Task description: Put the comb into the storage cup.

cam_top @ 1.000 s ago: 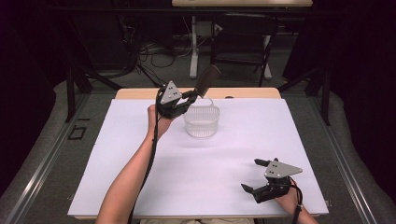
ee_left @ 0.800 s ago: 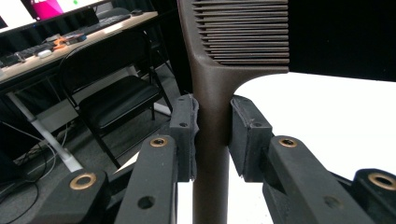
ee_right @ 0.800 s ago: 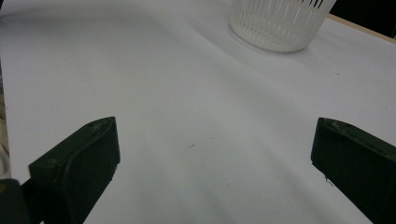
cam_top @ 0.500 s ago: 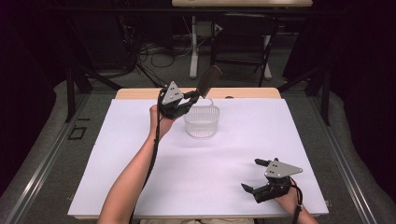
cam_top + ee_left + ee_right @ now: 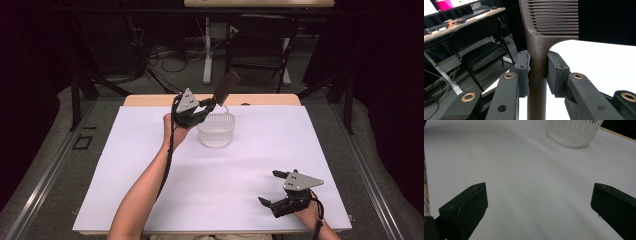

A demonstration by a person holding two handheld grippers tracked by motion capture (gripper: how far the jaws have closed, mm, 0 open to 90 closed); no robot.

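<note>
No readable text, label or number anywhere.

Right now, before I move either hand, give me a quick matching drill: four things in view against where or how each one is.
Things:
1. left gripper
2. right gripper
3. brown comb
4. white slotted basket

States:
A. standing on the white table cover, past the middle
B. open, low over the near right corner
C. shut on the comb's handle
D. held tilted above the basket's rim

Pairs: 1-C, 2-B, 3-D, 4-A
</note>
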